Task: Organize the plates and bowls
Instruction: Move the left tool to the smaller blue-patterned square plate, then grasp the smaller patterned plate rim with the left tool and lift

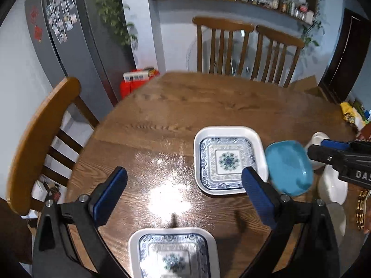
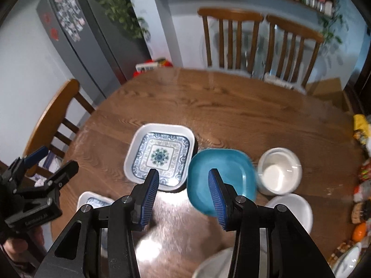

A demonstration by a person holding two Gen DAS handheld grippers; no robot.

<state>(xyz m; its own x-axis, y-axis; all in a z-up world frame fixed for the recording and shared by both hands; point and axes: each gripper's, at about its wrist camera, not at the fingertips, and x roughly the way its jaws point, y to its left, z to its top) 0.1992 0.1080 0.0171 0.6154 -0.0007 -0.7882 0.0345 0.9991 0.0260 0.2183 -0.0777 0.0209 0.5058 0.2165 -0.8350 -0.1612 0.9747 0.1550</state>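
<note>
Both grippers, L (image 1: 184,186) & R (image 2: 183,194), open w/ nothing held; white bowl (image 2: 279,171) & teal bowl (image 2: 220,178) empty.

Glossy varnished wood on the table (image 2: 231,106), grain showing under the glare. Glazed ceramic look on the patterned square plate (image 2: 160,156), shiny. Smooth teal plate (image 2: 220,176), maybe plastic, hard to call. Glossy white bowl (image 2: 279,171). Ridged blue pads (image 2: 150,199) on matt black plastic.
</note>
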